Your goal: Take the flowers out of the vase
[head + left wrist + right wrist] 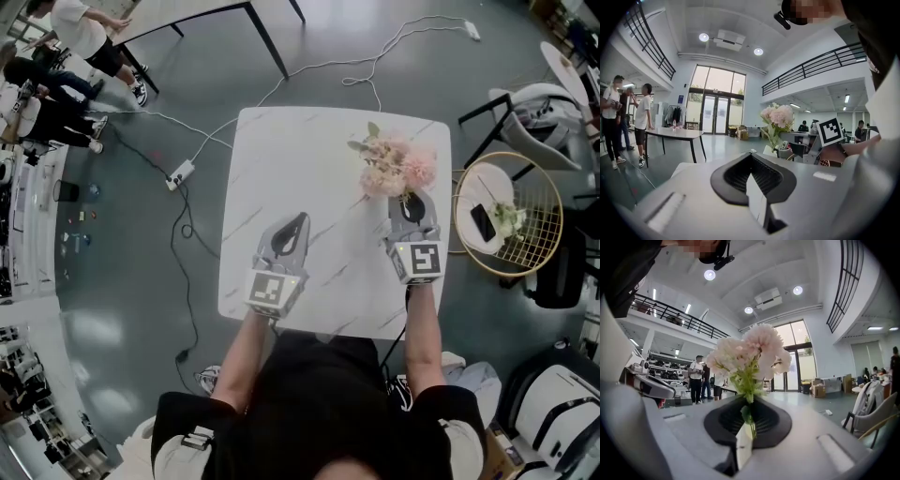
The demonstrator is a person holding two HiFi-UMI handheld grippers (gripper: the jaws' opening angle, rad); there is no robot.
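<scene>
Pink and cream blooms with green leaves and thin green stems make up the flowers (pixel 398 169), one loose bunch, heads rounded and ruffled. They sit over the far right part of the white marble-look counter (pixel 309 169), clamped by the stems in the right hand-held gripper (pixel 412 208); whether the stem ends touch the counter can't be told. Long axis roughly upright: heads on top, stems running down into the jaws, seen best in the left gripper view, where the flowers (pixel 778 117) stand just left of the right gripper's marker cube (pixel 829 131). Head view looks down on the blooms, so only the tops and a few leaves pointing to the far side show, stems hidden. Right gripper view shows what the head view lacks: a green stem pinched between the pale pads of the right hand-held gripper (pixel 743 441), jaws closed on it, blooms (pixel 750 352) filling the middle of the frame. Left hand-held gripper (pixel 298 225) is over the near middle of the counter, well apart from the bunch; its own view (pixel 757 201) shows jaws together with nothing between them. Only the head view shows the floor: power strip (pixel 181 174) with cable to the left, round gold wire stand (pixel 511 211) just right of the counter. Left gripper view alone shows people (pixel 628 117) beside a dark-legged table (pixel 675 134).
</scene>
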